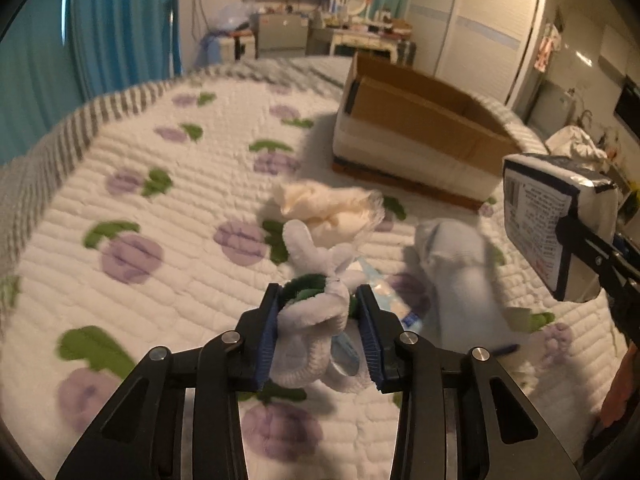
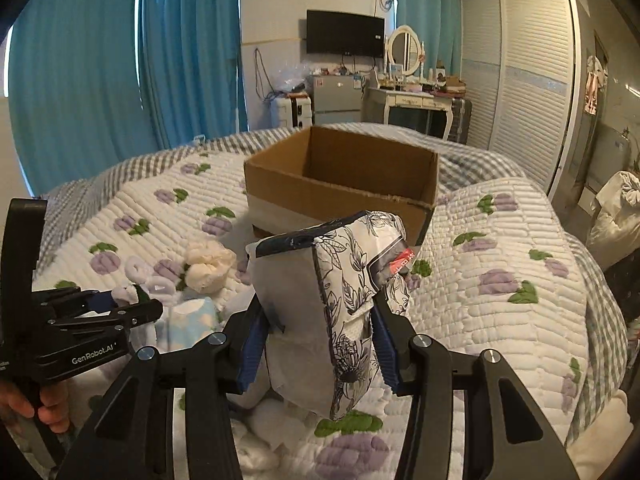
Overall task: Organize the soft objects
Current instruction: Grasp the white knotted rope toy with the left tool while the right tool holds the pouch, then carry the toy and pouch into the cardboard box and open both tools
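Note:
My left gripper (image 1: 320,320) is shut on a white and green fuzzy toy (image 1: 316,304), held just above the quilt (image 1: 140,200). My right gripper (image 2: 320,340) is shut on a tissue pack (image 2: 332,300) with a black flower print, held up in the air; the pack also shows at the right of the left wrist view (image 1: 556,224). An open cardboard box (image 2: 344,184) stands on the bed beyond both grippers, and shows in the left wrist view (image 1: 416,136). A cream cloth bundle (image 1: 332,208), a pale blue sock (image 1: 456,264) and a blue packet (image 1: 384,296) lie on the quilt.
The bed has a white quilt with purple and green flowers and a grey checked blanket (image 2: 132,172) at its far edge. Blue curtains (image 2: 100,72), a dresser with a mirror (image 2: 408,92) and a white wardrobe (image 2: 528,72) stand behind the bed.

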